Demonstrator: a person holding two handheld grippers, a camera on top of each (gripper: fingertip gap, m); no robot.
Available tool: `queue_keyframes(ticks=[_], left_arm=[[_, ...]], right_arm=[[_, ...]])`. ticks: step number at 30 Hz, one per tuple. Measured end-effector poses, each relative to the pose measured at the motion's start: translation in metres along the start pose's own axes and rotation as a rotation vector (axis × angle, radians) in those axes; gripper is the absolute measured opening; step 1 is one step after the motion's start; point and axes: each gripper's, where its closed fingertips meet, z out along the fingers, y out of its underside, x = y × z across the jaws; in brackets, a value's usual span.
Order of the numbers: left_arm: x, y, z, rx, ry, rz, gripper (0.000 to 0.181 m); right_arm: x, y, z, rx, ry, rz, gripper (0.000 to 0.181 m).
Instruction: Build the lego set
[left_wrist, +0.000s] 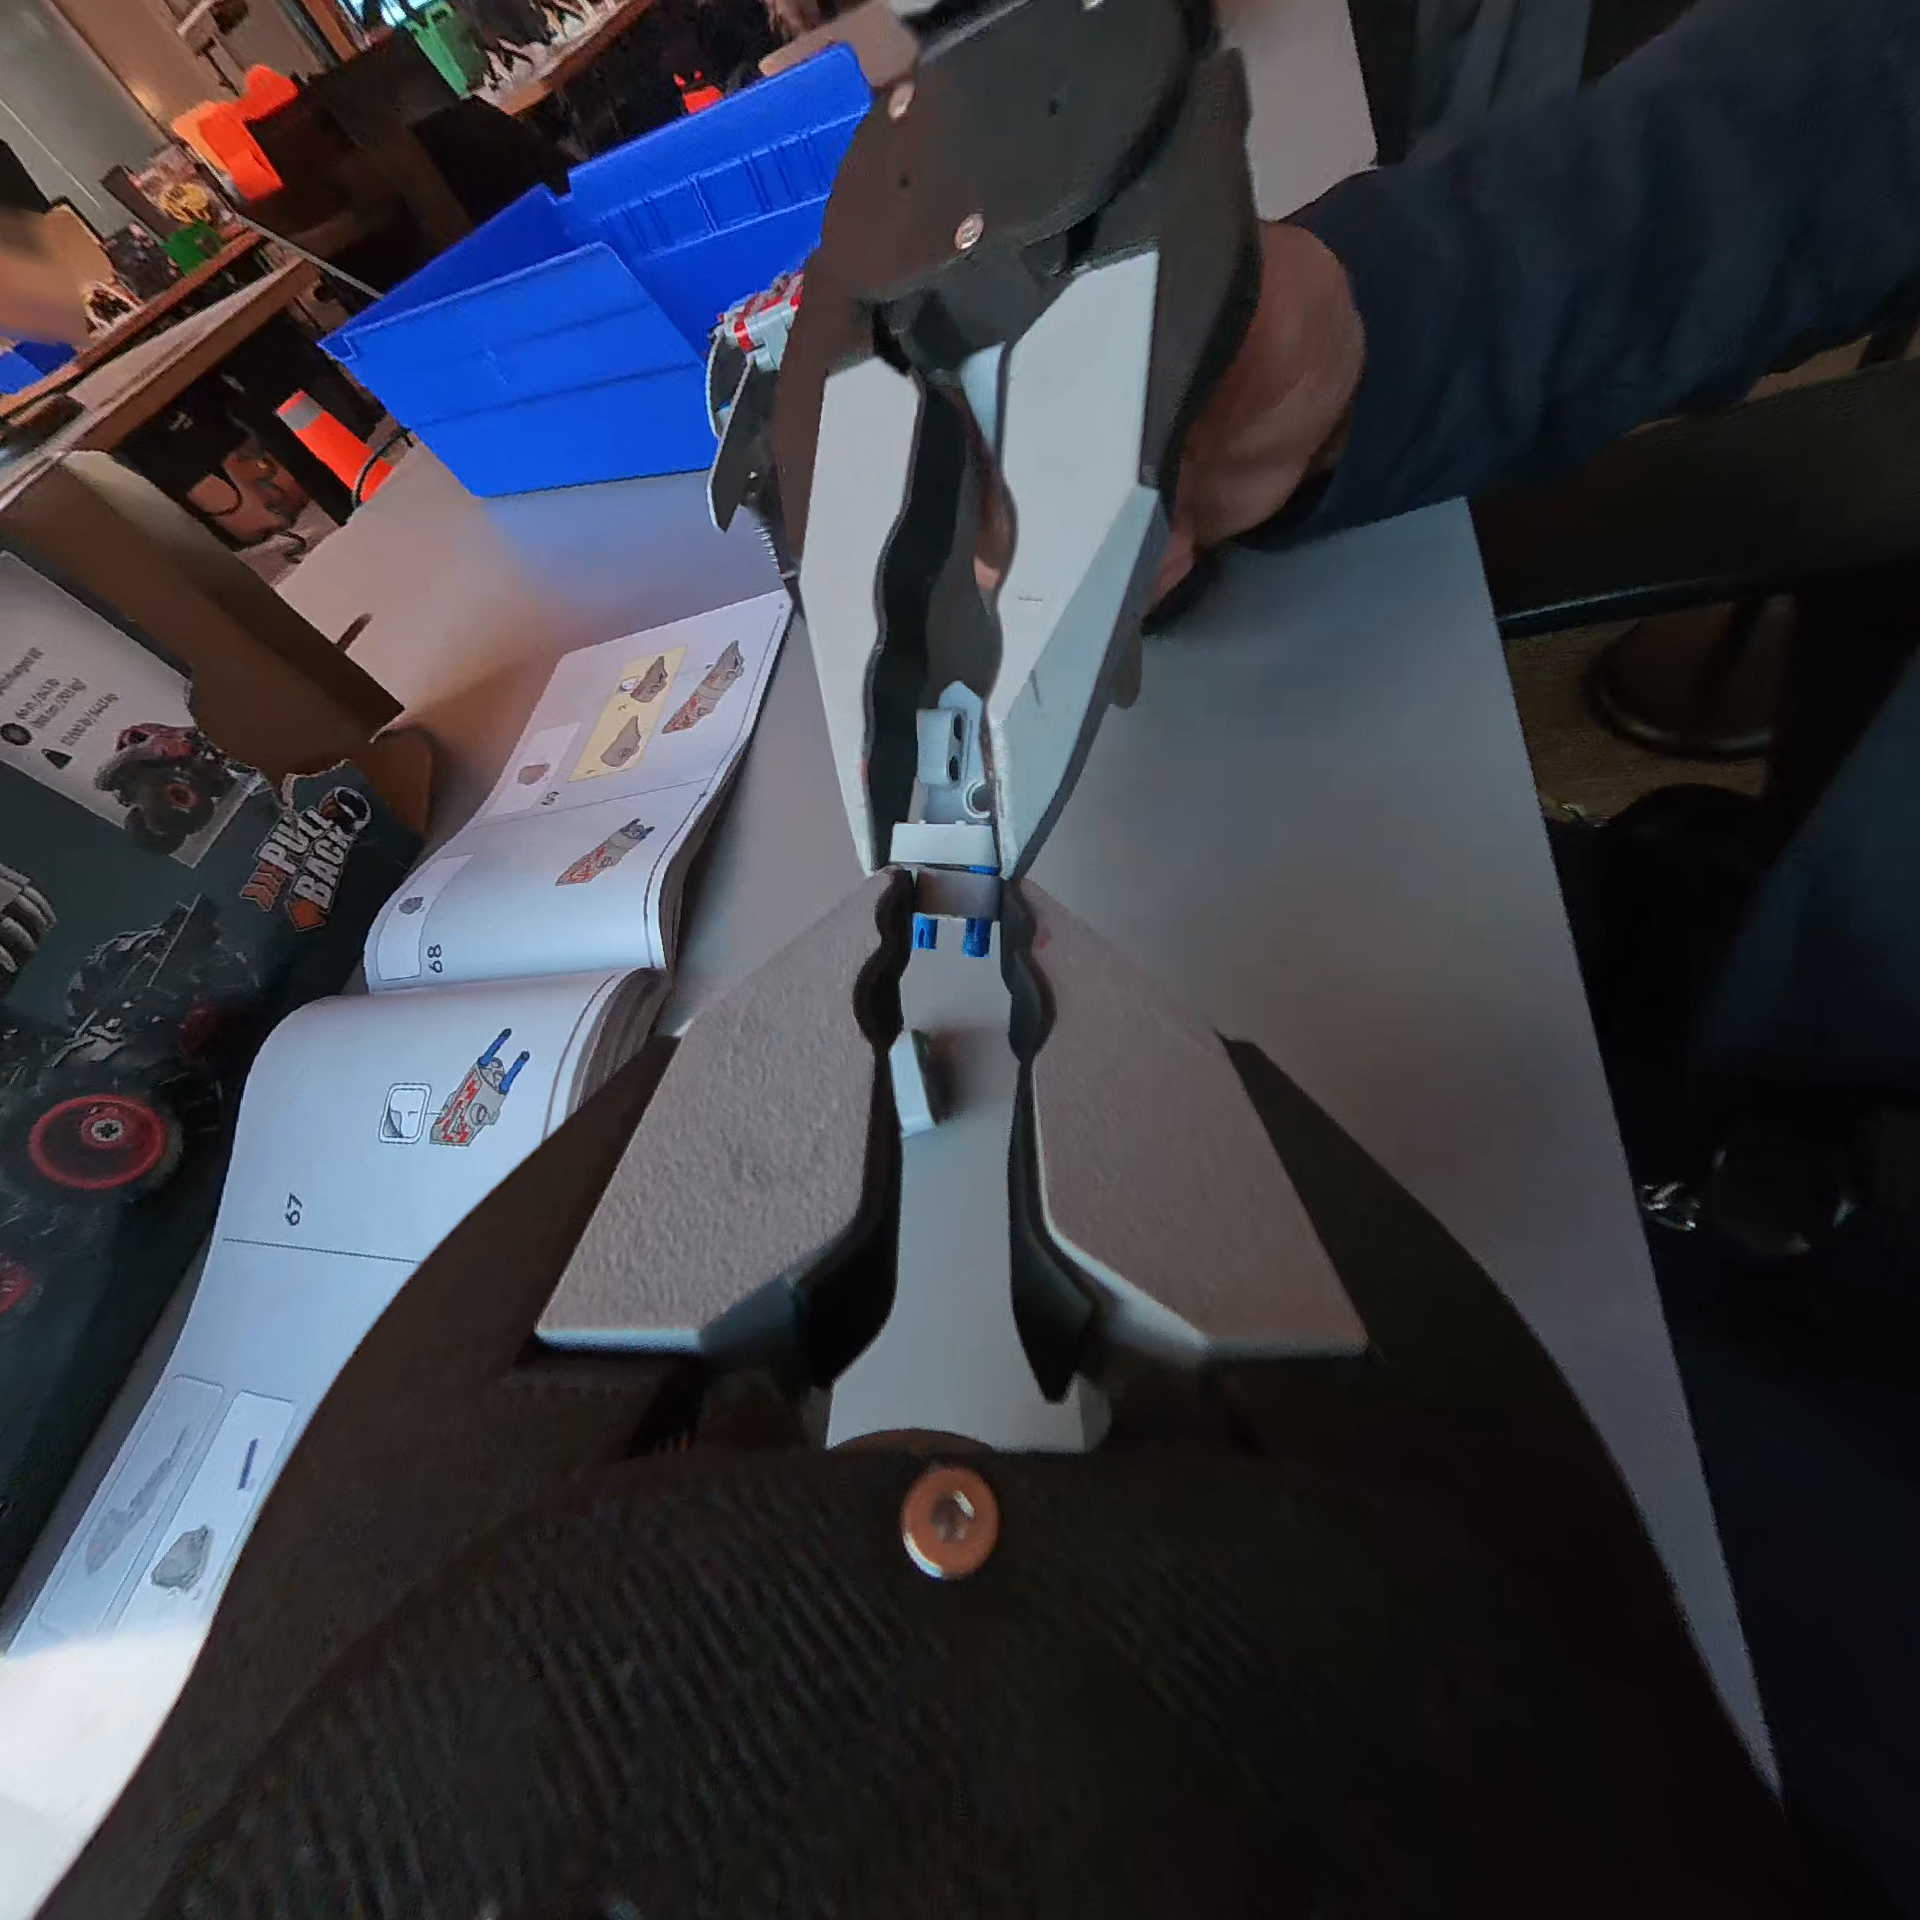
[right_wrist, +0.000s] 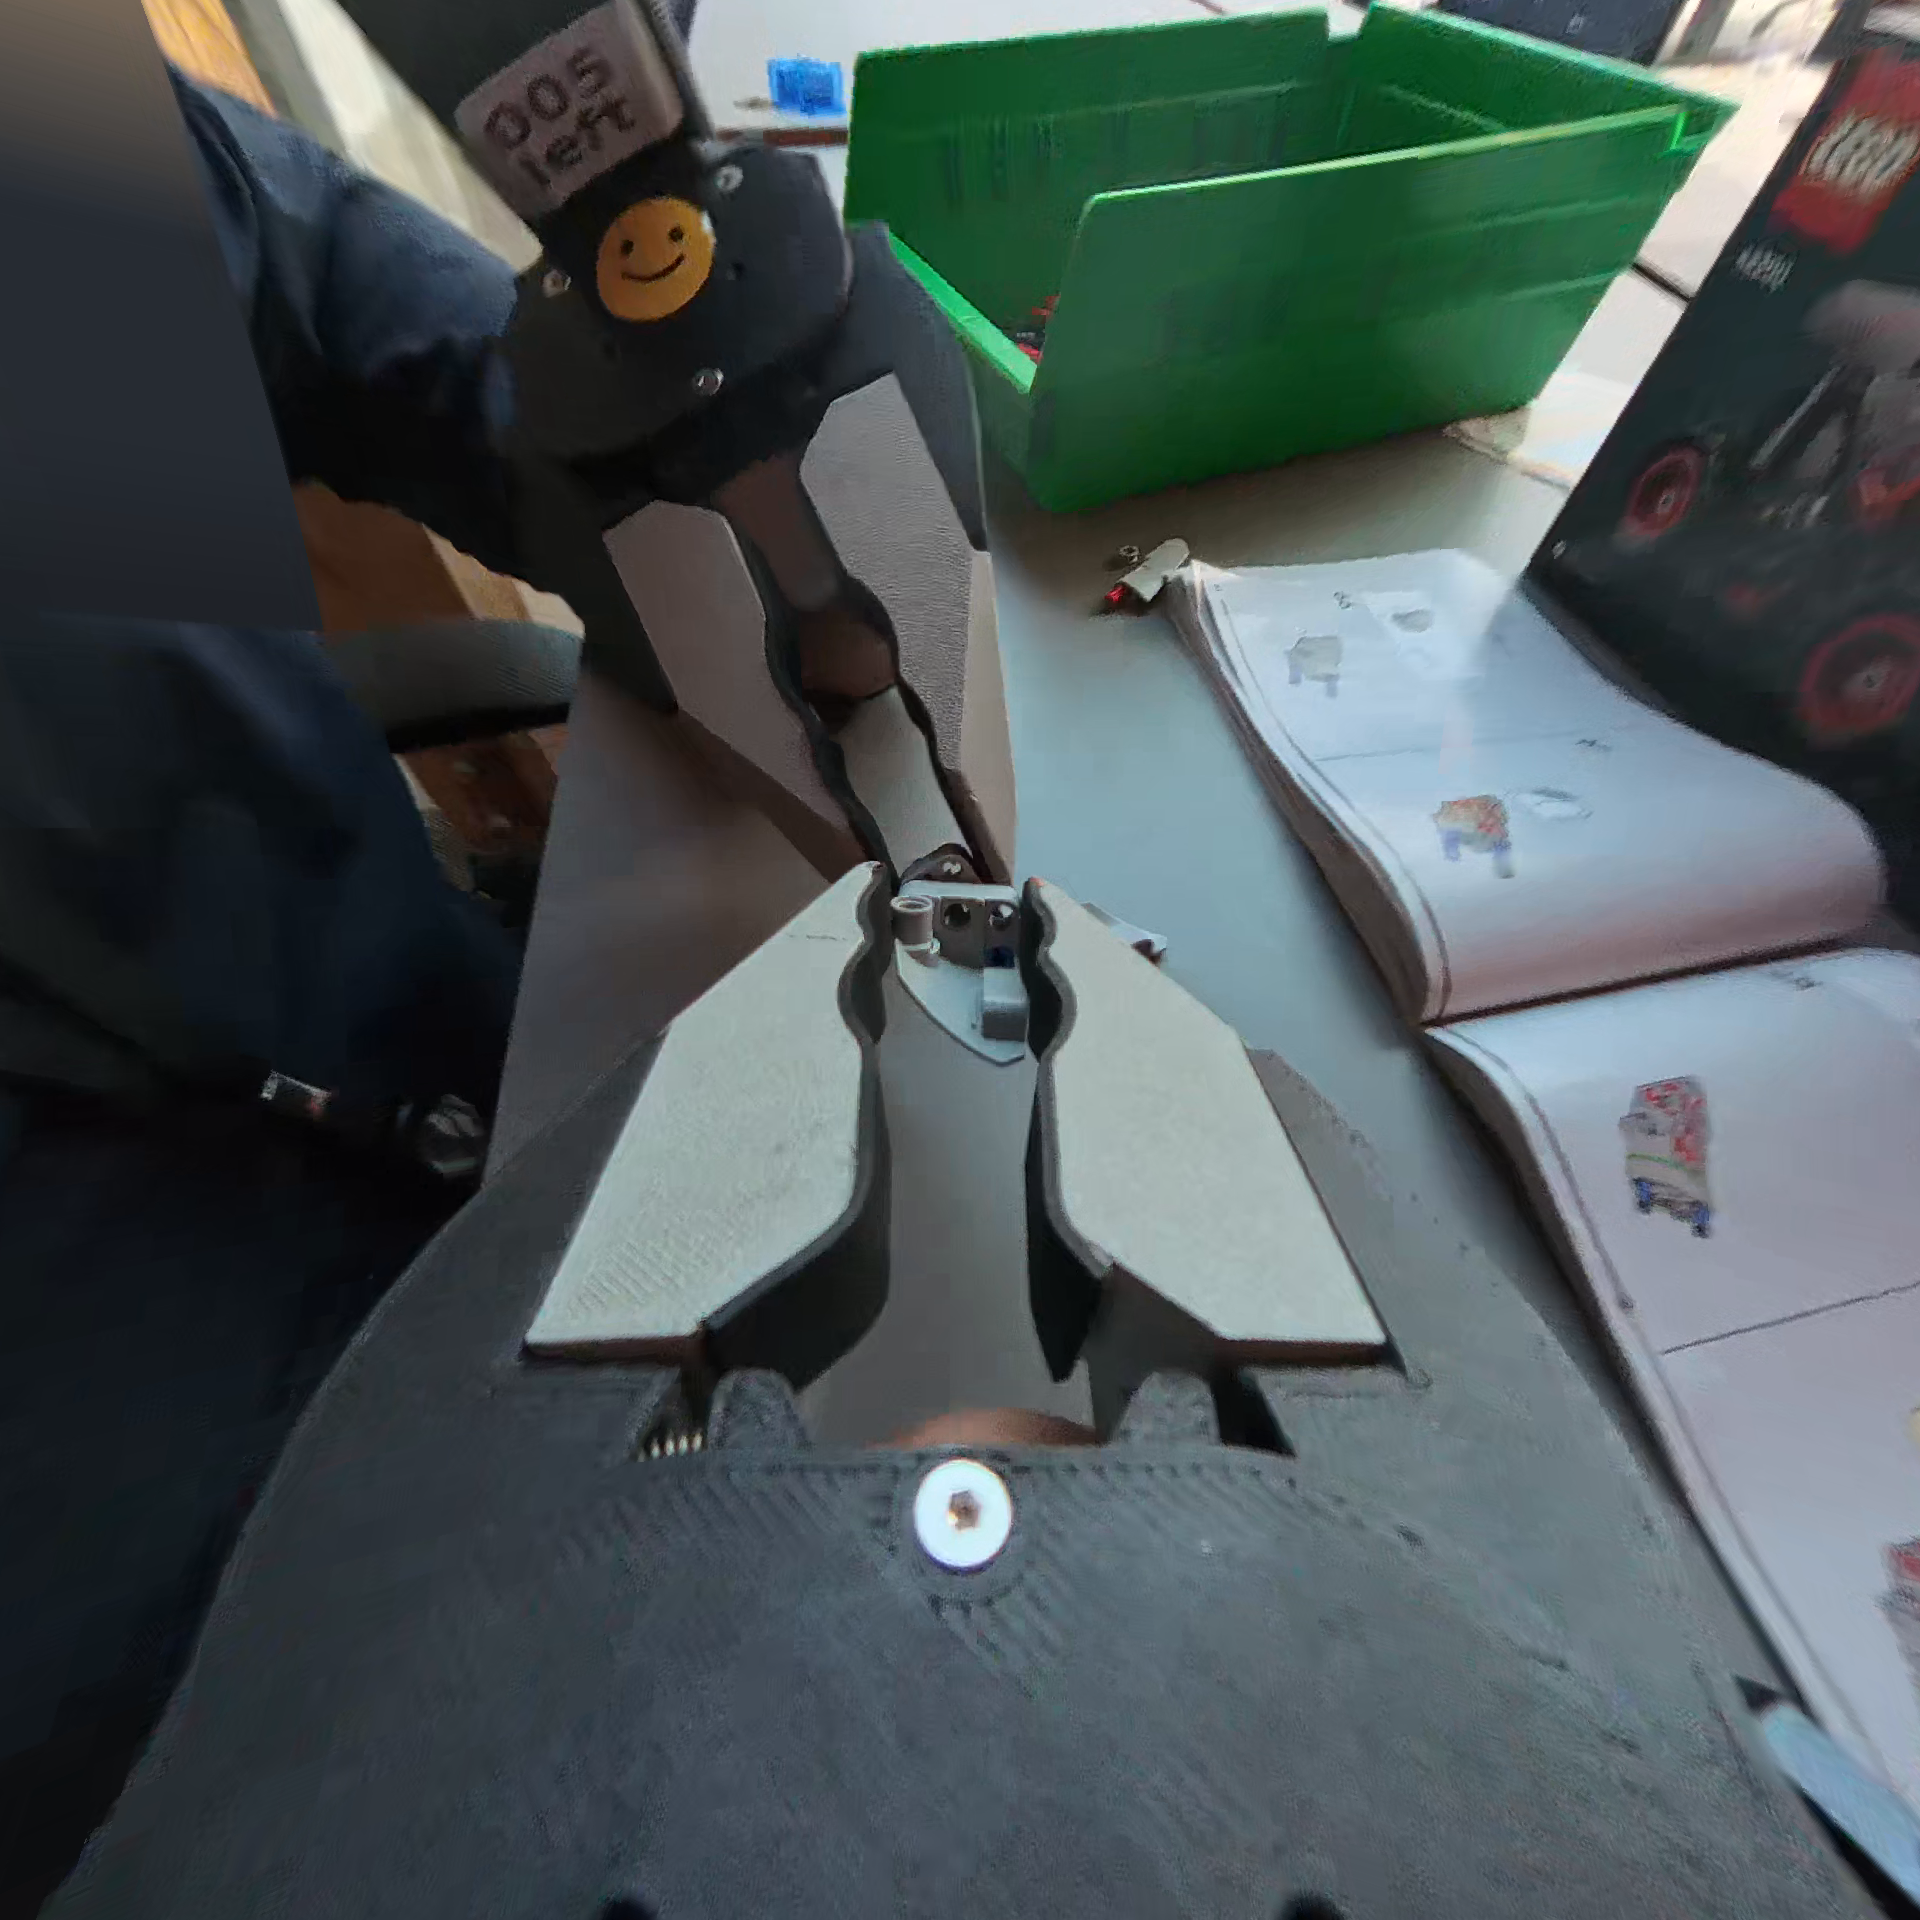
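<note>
A small grey Lego sub-assembly (left_wrist: 951, 821) with two blue pins (left_wrist: 951, 935) hangs above the table between both grippers, which meet tip to tip. My left gripper (left_wrist: 953, 896) is shut on its pin end. My right gripper (left_wrist: 948, 854) comes in from above and is shut on its other end, a grey pointed panel with a holed block (right_wrist: 961, 920). In the right wrist view my right gripper (right_wrist: 956, 902) is in front, and the left gripper (right_wrist: 935, 868) reaches in from the far side. A loose grey piece (left_wrist: 920, 1081) lies on the table below.
An open instruction booklet (left_wrist: 582, 831) (right_wrist: 1507, 790) and the set's box (left_wrist: 135, 883) (right_wrist: 1787, 468) lie beside the work spot. A blue bin (left_wrist: 582, 343), a partly built model (left_wrist: 753, 343) and a green bin (right_wrist: 1299, 239) stand farther back. A small grey part (right_wrist: 1148, 571) lies by the booklet. The tips of both grippers are at nearly the same place.
</note>
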Motion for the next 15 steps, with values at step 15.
queue_keyframes(ticks=[15], left_arm=[[-0.003,-0.010,-0.004,0.108,0.084,-0.037,0.012]], right_arm=[[0.002,0.005,-0.023,-0.050,0.164,-0.304,0.022]])
